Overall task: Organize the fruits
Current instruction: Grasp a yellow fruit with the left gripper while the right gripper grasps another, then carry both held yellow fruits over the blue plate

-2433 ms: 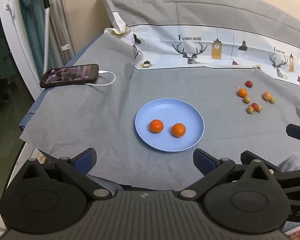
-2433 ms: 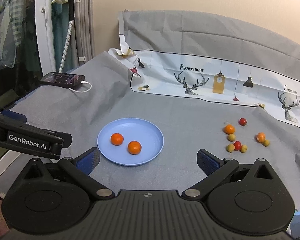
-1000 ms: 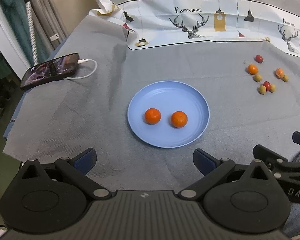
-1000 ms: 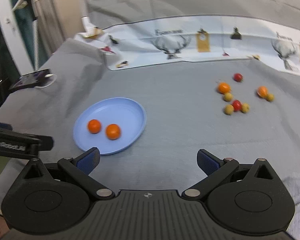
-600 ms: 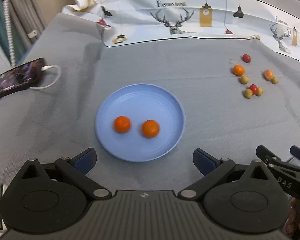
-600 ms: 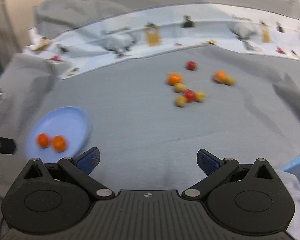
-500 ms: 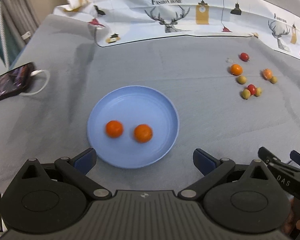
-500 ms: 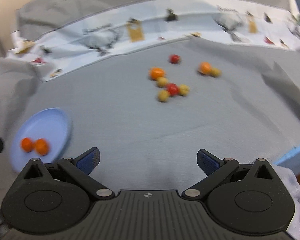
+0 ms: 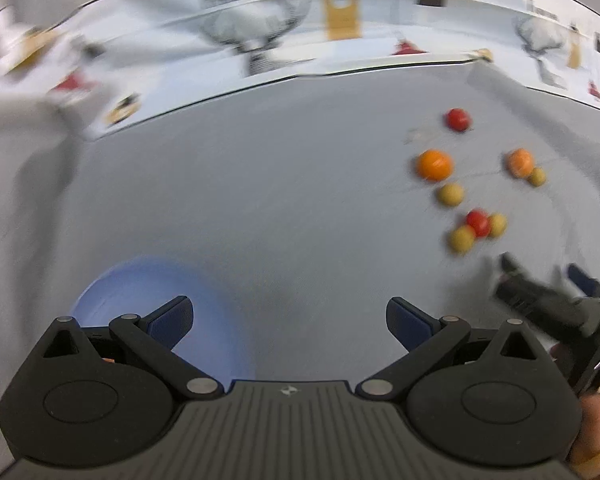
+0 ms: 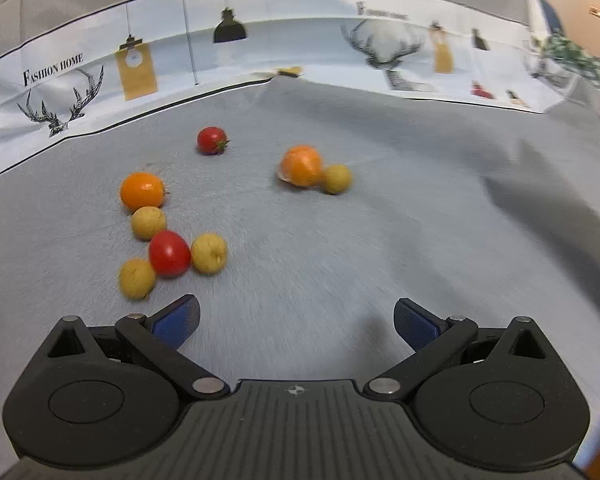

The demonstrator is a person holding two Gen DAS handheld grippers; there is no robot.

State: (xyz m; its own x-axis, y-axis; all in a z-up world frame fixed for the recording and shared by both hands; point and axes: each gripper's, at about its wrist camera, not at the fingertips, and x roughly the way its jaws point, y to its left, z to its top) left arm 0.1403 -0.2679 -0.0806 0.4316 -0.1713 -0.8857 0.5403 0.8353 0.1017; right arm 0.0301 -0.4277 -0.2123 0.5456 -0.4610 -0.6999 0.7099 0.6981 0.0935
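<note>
Loose fruit lies on the grey cloth: an orange mandarin (image 10: pixel 142 191), a second mandarin (image 10: pixel 301 165), a red tomato (image 10: pixel 211 140), another red tomato (image 10: pixel 169 254) and several small yellow fruits such as one (image 10: pixel 209 253) beside it. My right gripper (image 10: pixel 296 316) is open and empty just short of this cluster. My left gripper (image 9: pixel 290 316) is open and empty above the near edge of the blue plate (image 9: pixel 148 280). The plate's contents are hidden behind the gripper. The same fruit cluster (image 9: pixel 478 222) shows in the blurred left wrist view, with the right gripper (image 9: pixel 540 296) below it.
A white printed cloth with deer and lamp pictures (image 10: pixel 140 64) runs along the back of the grey cloth. A fold of the grey cloth (image 10: pixel 540 184) rises at the right.
Both grippers have swung to the right and forward. The fruit cluster is now close in front of the right gripper. The plate has slid to the lower left of the left wrist view.
</note>
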